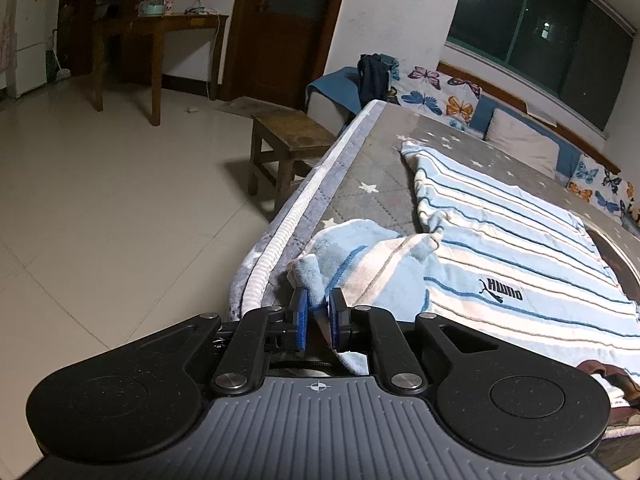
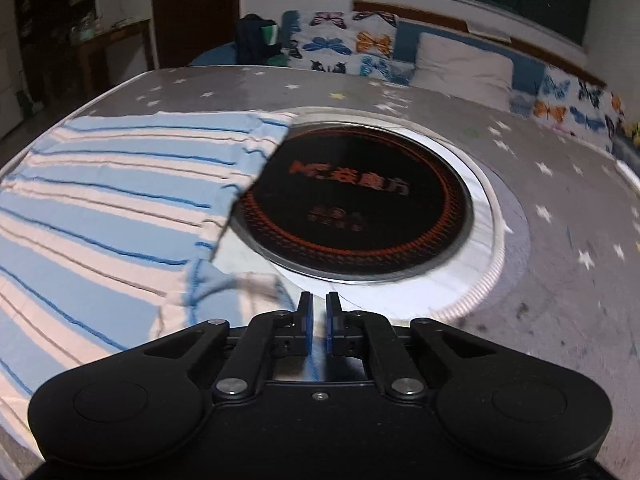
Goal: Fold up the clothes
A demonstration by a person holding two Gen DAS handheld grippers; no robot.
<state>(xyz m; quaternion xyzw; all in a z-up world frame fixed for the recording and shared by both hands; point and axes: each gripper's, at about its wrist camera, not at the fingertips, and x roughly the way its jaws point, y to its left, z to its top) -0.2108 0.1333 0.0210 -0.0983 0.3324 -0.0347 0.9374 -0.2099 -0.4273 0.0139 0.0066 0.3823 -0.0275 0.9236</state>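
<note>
The striped garment point(image 1: 500, 240), pale blue and cream with thin dark blue lines, lies spread across the grey star-printed table cover point(image 1: 372, 160), reaching toward the cover's left edge where the white piping runs. The left gripper point(image 1: 319, 312) has its blue pads pinched on a bunched corner of the cloth near that edge, and the fabric rises in a soft hump just ahead of the fingers. A small black logo shows on the flat part of the garment. From the right side, the right gripper point(image 2: 319, 320) hovers low over the cover with its pads drawn close, only a narrow slit between them; a thin strand of blue cloth seems to run through that slit, though the blur makes it hard to be sure. Just beyond it sits a round black cooktop point(image 2: 352, 200) with orange markings, its near-left side overlapped by the garment's edge. A wooden stool point(image 1: 288, 136) stands on the floor beside the table.
</note>
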